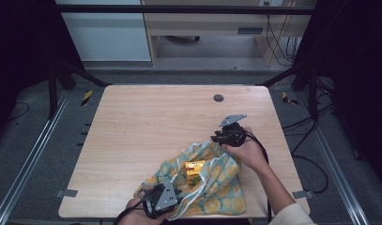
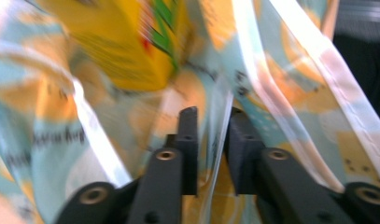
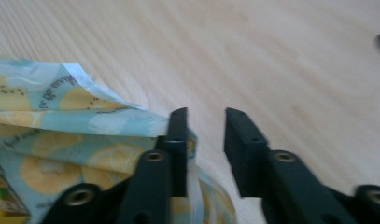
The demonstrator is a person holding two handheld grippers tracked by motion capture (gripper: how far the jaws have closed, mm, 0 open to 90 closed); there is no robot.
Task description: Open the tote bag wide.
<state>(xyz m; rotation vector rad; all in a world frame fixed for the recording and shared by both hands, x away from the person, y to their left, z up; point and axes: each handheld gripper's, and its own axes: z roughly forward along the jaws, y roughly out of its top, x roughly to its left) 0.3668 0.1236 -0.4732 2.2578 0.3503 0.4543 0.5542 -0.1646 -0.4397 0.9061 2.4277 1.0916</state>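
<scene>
A light-blue cloth bag with a yellow fruit print (image 1: 217, 190) lies crumpled at the table's near edge. A yellow box (image 1: 194, 168) shows in its open mouth. My left gripper (image 1: 175, 196) is at the bag's near left side. In the left gripper view its jaws (image 2: 212, 121) stand apart, with a thin fold of the bag (image 2: 290, 70) passing loosely between them and the yellow box (image 2: 117, 42) just beyond. My right gripper (image 1: 217, 139) is at the bag's far right corner. Its jaws (image 3: 206, 121) are open, and the bag's edge (image 3: 61, 121) lies against the left one.
The wooden table (image 1: 156, 122) has a dark round grommet (image 1: 218, 98) near its far edge. Black frame posts stand at both far corners, and cables trail on the floor at the right. A desk stands behind the table.
</scene>
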